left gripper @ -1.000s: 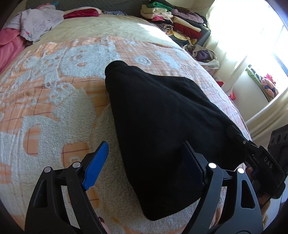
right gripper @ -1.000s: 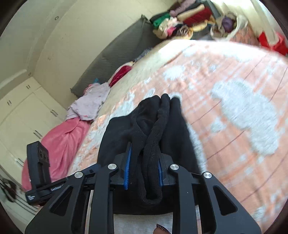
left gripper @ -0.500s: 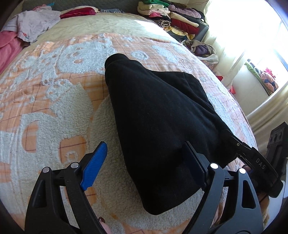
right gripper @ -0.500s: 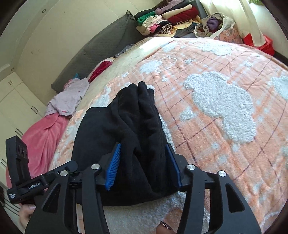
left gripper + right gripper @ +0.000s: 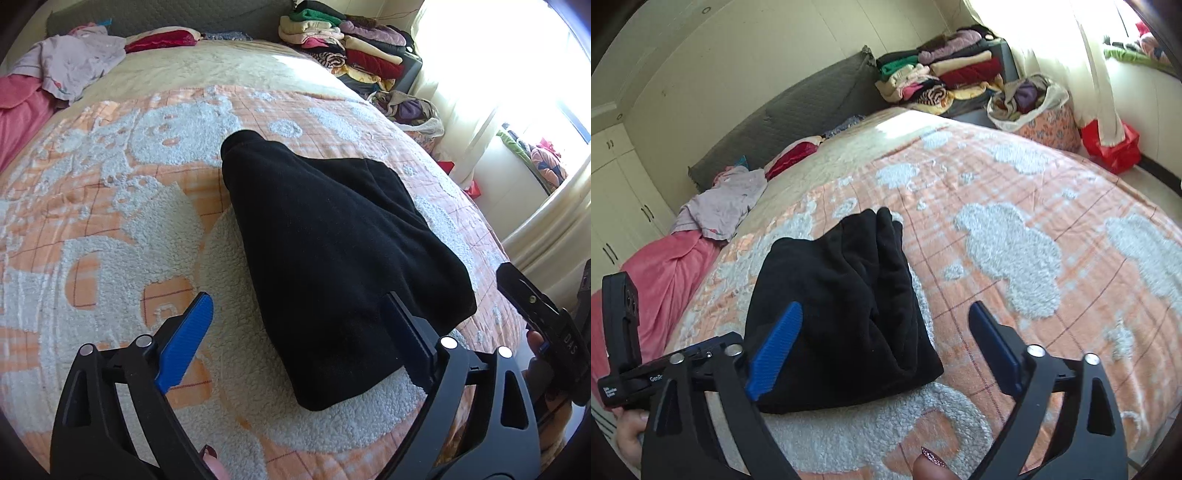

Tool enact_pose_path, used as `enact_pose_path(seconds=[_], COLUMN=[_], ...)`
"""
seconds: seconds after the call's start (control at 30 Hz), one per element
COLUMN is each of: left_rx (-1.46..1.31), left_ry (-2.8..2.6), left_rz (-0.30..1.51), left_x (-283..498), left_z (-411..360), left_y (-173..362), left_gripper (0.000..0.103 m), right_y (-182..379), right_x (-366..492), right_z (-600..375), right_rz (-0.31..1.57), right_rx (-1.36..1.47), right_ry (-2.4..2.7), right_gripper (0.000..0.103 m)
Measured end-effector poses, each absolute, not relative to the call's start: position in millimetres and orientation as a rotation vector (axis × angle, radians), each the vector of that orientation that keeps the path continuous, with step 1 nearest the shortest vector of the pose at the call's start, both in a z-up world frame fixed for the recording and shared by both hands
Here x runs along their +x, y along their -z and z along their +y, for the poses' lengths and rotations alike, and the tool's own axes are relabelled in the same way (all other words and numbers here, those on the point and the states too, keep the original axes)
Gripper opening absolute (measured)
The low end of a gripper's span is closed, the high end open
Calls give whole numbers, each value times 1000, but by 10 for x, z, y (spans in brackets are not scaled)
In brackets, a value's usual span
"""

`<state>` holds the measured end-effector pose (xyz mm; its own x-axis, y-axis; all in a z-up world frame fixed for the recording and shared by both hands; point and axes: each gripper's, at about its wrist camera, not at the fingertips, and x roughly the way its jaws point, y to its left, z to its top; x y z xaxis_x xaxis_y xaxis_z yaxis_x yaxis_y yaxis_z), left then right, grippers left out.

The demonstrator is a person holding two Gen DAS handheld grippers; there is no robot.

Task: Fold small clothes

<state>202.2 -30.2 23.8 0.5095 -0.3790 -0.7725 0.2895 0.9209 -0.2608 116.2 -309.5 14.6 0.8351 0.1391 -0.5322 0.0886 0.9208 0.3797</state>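
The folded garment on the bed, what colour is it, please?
Plain black garment; clearest in the left wrist view.

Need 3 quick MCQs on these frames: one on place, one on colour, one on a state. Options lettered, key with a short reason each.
1. Where does the folded garment lie?
A. on the orange and white blanket
B. on the floor
C. on the far clothes stack

2. What colour is the garment?
A. pink
B. black
C. green

3. How is the right gripper?
A. shut on the garment
B. shut on nothing
C. open

Key:
1 A, blanket shows all round it.
2 B, it is black in both wrist views.
3 C, the jaws have just been opening and stand wide, pressing nothing.
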Motion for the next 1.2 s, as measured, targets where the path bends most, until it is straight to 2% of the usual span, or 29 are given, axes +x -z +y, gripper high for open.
enact_pose_path(seconds=[0.1, 0.67, 1.2], left_rx=[-99, -53, -58], left_ry=[399, 365, 345], left_rz=[932, 831, 827], left_x=[1962, 1455, 1037], left_z=[-265, -88, 17], left_y=[-308, -539, -391], left_gripper=[94, 94, 94], right_y=[-242, -572, -441], right_x=[1067, 567, 240], right_z=[-3063, -2765, -2514], right_rz=[554, 452, 486], right_rx=[370, 218, 117], right_ry=[-10, -20, -55], right_gripper=[99, 99, 99])
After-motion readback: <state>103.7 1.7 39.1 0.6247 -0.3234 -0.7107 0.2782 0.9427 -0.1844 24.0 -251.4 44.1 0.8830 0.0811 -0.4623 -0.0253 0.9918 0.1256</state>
